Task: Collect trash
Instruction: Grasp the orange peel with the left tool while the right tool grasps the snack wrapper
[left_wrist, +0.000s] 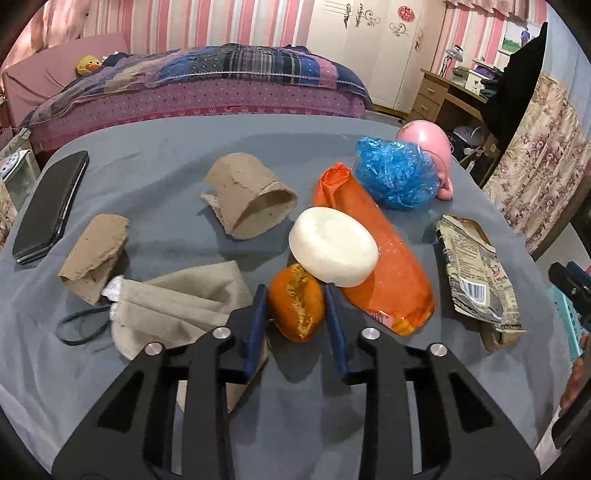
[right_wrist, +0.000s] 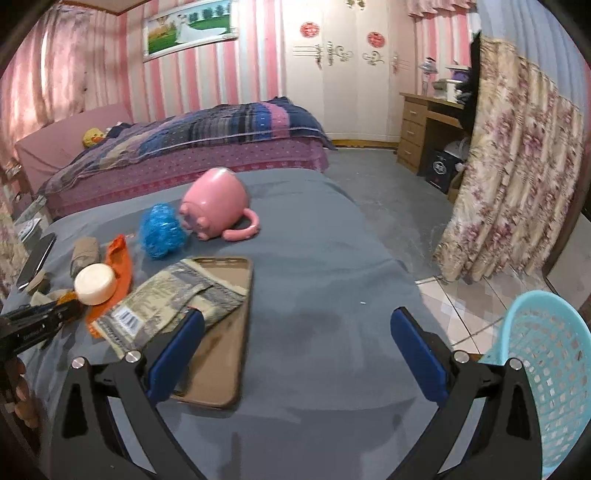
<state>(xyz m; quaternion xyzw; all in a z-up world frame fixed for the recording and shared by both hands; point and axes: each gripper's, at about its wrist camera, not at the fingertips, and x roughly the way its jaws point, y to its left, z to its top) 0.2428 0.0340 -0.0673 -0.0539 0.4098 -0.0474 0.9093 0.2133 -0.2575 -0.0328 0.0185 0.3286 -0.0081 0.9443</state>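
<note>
My left gripper (left_wrist: 294, 291) is shut on an orange peel piece (left_wrist: 295, 314) that rests on the grey cloth table (left_wrist: 295, 387), its blue pads pressing both sides. A white round disc (left_wrist: 334, 245) leans on the peel and on an orange plastic bag (left_wrist: 391, 273). Torn brown cardboard pieces (left_wrist: 251, 195) lie behind and to the left, with a crumpled blue plastic bag (left_wrist: 395, 171) at the back right. My right gripper (right_wrist: 298, 315) hovers open over bare cloth, beside a printed wrapper (right_wrist: 166, 299).
A light blue mesh basket (right_wrist: 543, 369) stands off the table's right edge. A pink pig mug (right_wrist: 218, 203), a brown phone case (right_wrist: 221, 332), a black phone (left_wrist: 51, 206) and a beige pouch (left_wrist: 177, 306) also lie on the table. A bed stands behind.
</note>
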